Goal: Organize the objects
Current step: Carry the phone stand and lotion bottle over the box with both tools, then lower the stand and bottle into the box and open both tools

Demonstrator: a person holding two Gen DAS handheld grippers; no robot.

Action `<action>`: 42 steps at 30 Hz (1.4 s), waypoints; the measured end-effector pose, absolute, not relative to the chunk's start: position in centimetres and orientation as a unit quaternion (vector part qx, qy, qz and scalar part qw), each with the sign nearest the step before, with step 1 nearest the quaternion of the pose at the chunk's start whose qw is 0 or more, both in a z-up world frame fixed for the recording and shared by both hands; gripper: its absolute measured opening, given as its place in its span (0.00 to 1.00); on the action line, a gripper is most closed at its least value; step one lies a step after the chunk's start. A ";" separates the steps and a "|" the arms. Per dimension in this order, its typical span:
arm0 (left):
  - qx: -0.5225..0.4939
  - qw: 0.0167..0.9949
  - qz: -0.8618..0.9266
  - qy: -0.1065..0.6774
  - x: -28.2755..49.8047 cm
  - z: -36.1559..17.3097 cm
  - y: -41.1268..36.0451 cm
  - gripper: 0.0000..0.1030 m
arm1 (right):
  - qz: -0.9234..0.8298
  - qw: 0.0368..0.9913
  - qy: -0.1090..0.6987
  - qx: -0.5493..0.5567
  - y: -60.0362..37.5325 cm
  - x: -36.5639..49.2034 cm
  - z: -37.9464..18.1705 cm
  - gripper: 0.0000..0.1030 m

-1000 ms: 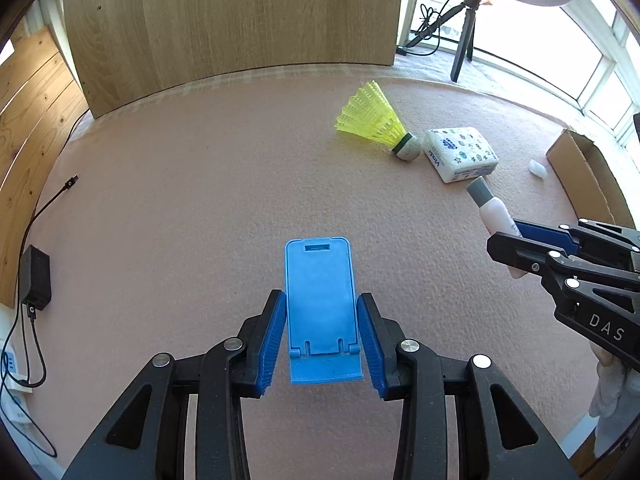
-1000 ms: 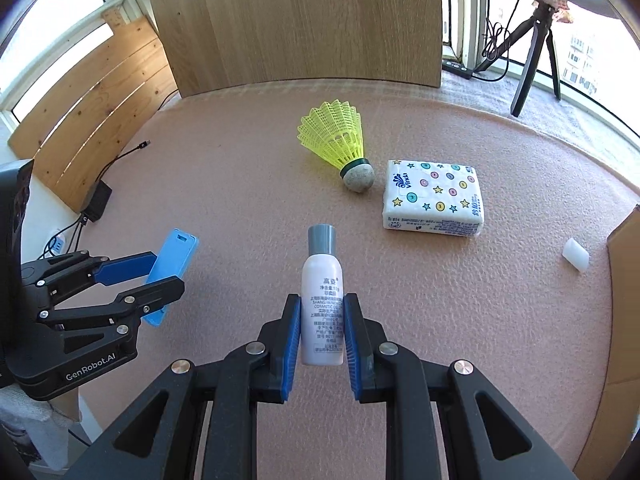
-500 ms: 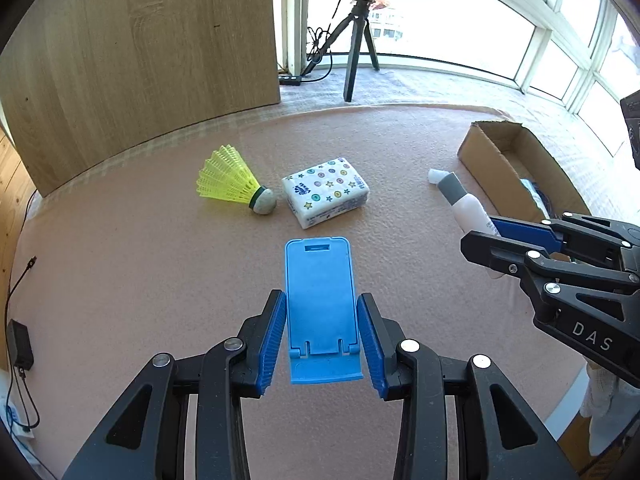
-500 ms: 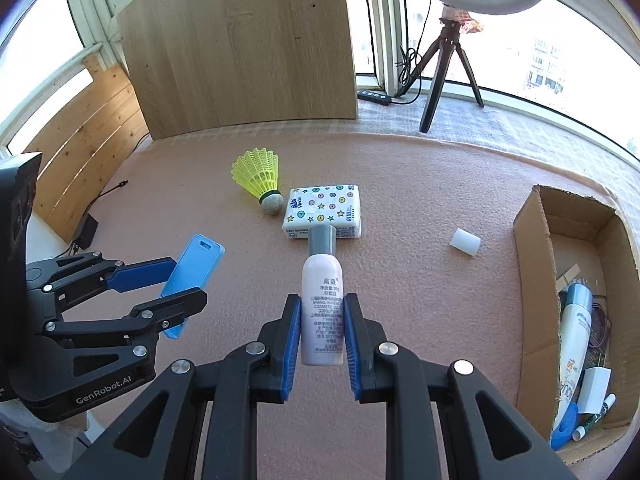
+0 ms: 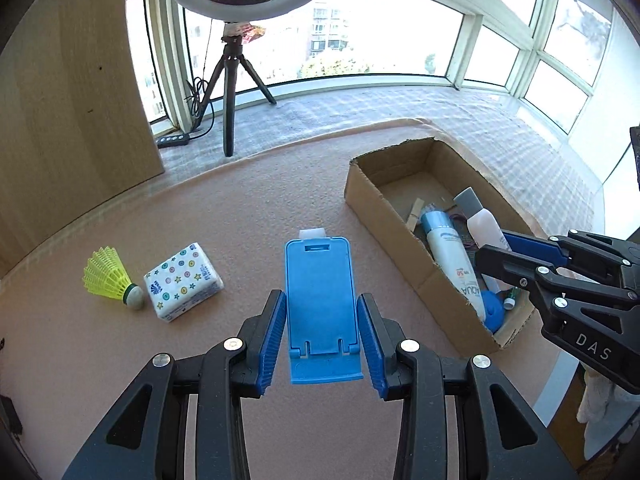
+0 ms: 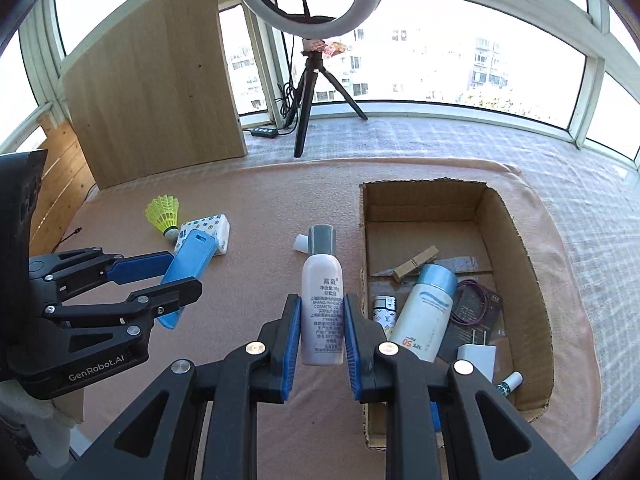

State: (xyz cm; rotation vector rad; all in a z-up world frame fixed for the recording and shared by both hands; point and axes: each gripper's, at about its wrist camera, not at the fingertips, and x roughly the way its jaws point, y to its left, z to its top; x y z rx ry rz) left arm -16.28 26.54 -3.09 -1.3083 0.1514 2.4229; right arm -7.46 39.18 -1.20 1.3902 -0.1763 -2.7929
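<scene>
My left gripper is shut on a blue phone stand, held above the pink mat; from the right wrist the left gripper and the stand appear at the left. My right gripper is shut on a small pale pink bottle with a grey cap, just left of the open cardboard box. In the left wrist view the right gripper holds that bottle over the box. The box holds a white sunscreen tube, a clothespin, a charger and several small items.
A yellow shuttlecock and a patterned tissue pack lie at the mat's left. A small white cap lies on the mat beyond the bottle. A ring light on a tripod and a wooden board stand behind.
Both grippers have swung right and risen with their loads. The cardboard box has come fully into view, and the shuttlecock and tissue pack have slid to the left.
</scene>
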 end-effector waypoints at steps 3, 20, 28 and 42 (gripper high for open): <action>-0.459 0.209 0.861 0.062 -17.3 -2.9 29.6 0.39 | -0.893 -0.017 -0.065 0.445 42.2 -6.8 -1.1 0.18; -0.473 0.236 0.843 0.098 -25.8 -6.5 41.4 0.39 | -0.871 -0.074 -0.075 0.480 49.8 -7.4 -4.3 0.18; -0.477 0.237 0.841 0.100 -26.8 -7.2 42.2 0.54 | -0.875 -0.096 -0.051 0.472 50.3 -7.7 -4.0 0.38; -0.468 0.221 0.851 0.095 -25.4 -5.5 38.5 0.76 | -0.879 -0.102 -0.028 0.466 48.7 -8.2 -3.3 0.47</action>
